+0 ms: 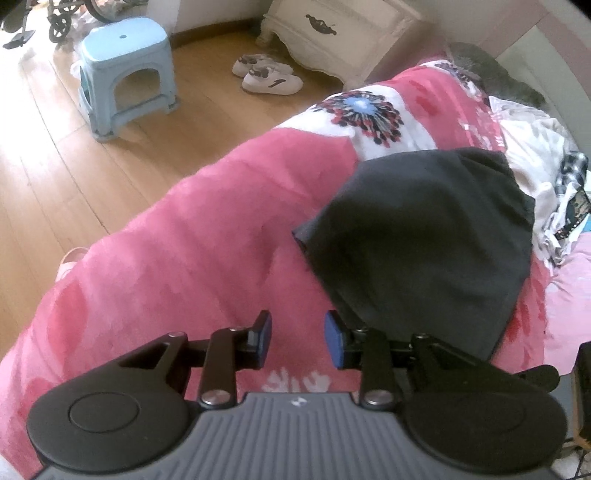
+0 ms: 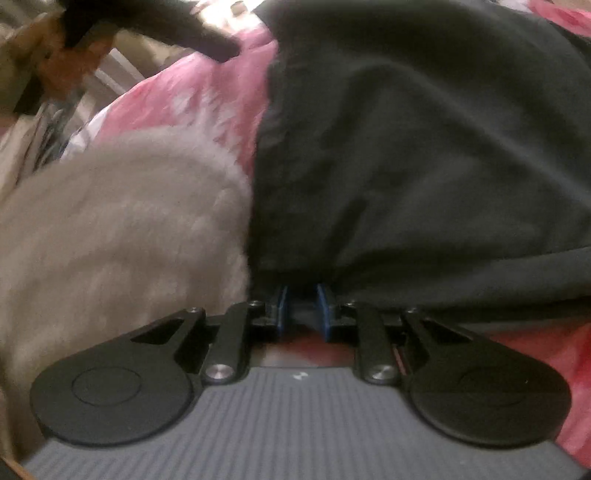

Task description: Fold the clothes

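A dark grey garment lies in a rough folded shape on the pink floral bedspread. My left gripper hovers open over the bedspread at the garment's near left corner, with nothing between its blue pads. In the right wrist view the same dark garment fills the upper right. Its hem is bunched between the pads of my right gripper, which is shut on it. Creases fan out from the pinch.
A grey fluffy blanket lies just left of the right gripper. Pale and patterned clothes are heaped beyond the garment. Left of the bed's edge are wooden floor, a blue stool, white shoes and a white cabinet.
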A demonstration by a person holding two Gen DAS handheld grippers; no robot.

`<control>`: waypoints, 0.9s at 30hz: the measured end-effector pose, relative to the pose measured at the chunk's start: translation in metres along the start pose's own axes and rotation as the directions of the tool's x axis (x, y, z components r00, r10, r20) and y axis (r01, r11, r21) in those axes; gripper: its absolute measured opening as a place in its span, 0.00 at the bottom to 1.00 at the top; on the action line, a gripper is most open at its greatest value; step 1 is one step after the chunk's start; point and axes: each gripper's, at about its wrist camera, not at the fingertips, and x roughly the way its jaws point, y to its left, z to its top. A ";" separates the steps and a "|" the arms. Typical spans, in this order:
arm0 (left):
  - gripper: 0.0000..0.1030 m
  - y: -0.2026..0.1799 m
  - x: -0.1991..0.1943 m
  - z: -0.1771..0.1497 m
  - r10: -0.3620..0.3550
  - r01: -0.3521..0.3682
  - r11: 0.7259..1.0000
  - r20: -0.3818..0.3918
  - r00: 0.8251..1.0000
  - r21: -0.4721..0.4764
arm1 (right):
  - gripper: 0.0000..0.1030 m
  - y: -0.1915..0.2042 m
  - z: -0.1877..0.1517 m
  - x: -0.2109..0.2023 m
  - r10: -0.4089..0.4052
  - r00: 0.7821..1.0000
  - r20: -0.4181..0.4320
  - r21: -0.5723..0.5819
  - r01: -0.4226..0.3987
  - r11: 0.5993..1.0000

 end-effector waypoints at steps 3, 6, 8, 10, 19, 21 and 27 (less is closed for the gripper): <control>0.32 0.001 0.000 -0.002 -0.001 0.001 1.000 -0.003 1.000 -0.006 | 0.16 0.004 0.001 -0.013 -0.020 1.000 0.005 -0.021 0.020 1.000; 0.32 0.002 0.001 -0.003 0.001 -0.001 1.000 -0.005 1.000 -0.015 | 0.19 0.011 0.003 -0.035 -0.032 0.997 0.063 -0.051 0.035 0.998; 0.32 0.003 0.001 -0.003 0.002 -0.002 1.000 -0.008 1.000 -0.022 | 0.22 0.018 0.002 -0.042 -0.050 0.996 0.079 -0.100 0.058 0.993; 0.32 0.003 0.001 -0.004 0.003 -0.003 1.000 -0.010 1.000 -0.024 | 0.25 0.029 0.001 -0.043 -0.092 0.992 0.086 -0.197 0.108 0.974; 0.32 0.002 0.002 -0.005 0.005 -0.005 1.000 -0.020 1.000 -0.023 | 0.28 0.054 -0.009 -0.014 -0.189 0.981 0.043 -0.543 0.181 0.820; 0.32 0.003 0.003 -0.005 0.007 -0.007 1.000 -0.022 1.000 -0.023 | 0.28 0.057 -0.011 -0.009 -0.187 0.982 0.036 -0.592 0.172 0.787; 0.33 0.007 0.005 -0.004 0.011 -0.012 1.000 -0.029 1.000 -0.029 | 0.27 0.057 -0.010 0.003 -0.159 0.987 0.036 -0.631 0.145 0.762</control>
